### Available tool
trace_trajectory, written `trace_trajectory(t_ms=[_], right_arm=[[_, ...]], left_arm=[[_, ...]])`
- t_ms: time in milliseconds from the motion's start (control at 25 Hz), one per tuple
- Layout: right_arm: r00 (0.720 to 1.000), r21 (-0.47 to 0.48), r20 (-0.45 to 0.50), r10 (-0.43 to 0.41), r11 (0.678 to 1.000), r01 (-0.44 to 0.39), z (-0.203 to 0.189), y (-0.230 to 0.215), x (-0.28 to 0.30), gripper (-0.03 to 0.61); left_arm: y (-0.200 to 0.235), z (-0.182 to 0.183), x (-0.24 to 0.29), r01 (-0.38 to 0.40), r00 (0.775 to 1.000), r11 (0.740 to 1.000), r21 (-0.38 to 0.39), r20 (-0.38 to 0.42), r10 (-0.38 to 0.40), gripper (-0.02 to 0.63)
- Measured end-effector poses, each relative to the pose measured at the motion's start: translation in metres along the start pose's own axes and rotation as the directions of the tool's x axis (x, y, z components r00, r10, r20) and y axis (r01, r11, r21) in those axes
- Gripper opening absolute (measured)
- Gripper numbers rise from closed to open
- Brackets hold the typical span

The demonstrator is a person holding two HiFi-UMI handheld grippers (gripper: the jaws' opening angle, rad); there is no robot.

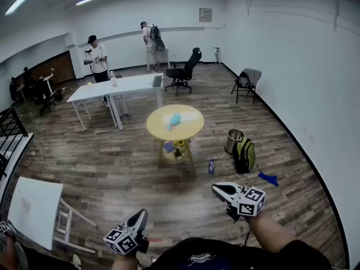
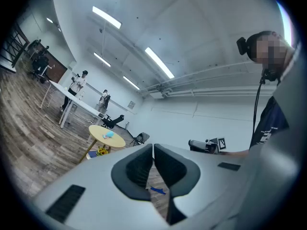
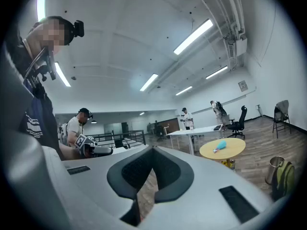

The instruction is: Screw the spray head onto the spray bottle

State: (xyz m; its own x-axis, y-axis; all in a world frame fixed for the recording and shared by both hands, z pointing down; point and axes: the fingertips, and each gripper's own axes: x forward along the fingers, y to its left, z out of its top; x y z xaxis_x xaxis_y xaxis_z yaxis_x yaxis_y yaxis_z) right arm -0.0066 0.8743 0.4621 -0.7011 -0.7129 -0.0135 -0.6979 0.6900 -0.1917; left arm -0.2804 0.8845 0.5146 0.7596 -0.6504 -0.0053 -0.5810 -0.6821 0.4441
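On one round yellow table (image 1: 157, 126), one blue bottle (image 1: 175, 120), left gripper (image 1: 141, 214) and right gripper (image 1: 215, 188) both clenched, empty

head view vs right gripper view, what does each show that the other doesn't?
Head view only: the right tool whole, from outside, plus a blue scrap on the floor. Right gripper view only: the right tool's jaws up close, shut on nothing, and the wearer's head camera. Both: the round yellow table with a light blue bottle lying on it, and the green backpack.
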Motion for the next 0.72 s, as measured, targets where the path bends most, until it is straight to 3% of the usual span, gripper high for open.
trace_trajectory(t_ms=[720], right_arm=[[0.999,0.023,0.014,-0.035,0.999,0.035,0.002,-0.015,-0.043,0.002]], left_arm=[[-0.028,-0.011,0.027,0.038,0.999,0.999,-0.017,-0.005,-0.038,0.032]])
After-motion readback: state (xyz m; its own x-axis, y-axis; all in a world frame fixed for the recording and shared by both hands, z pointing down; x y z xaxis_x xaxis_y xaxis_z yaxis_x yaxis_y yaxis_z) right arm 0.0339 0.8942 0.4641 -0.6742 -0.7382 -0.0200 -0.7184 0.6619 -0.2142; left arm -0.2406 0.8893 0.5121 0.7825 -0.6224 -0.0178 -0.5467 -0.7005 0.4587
